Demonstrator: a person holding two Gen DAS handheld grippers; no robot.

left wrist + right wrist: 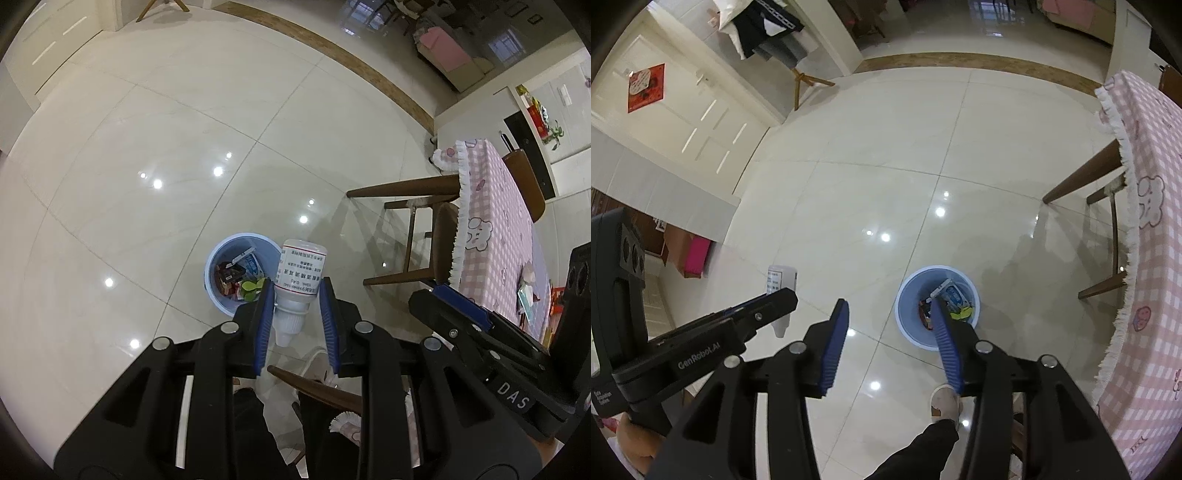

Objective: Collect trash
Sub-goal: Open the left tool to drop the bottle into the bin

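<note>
Wide bare cream tiled floor [886, 140] fills the upper and left part of your right wrist view, free to cross. The round pale-blue plastic bin [936, 308] sits low centre, mouth open, trash heaped inside. To the right, the pink checked tablecloth [1145, 258] and brown wooden chair legs [1082, 177] block you. The white labelled plastic bottle [301, 284] hangs beside the bin's rim.

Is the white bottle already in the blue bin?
No, the left tongs hold the white bottle above the floor, beside the blue bin, not inside it.
</note>
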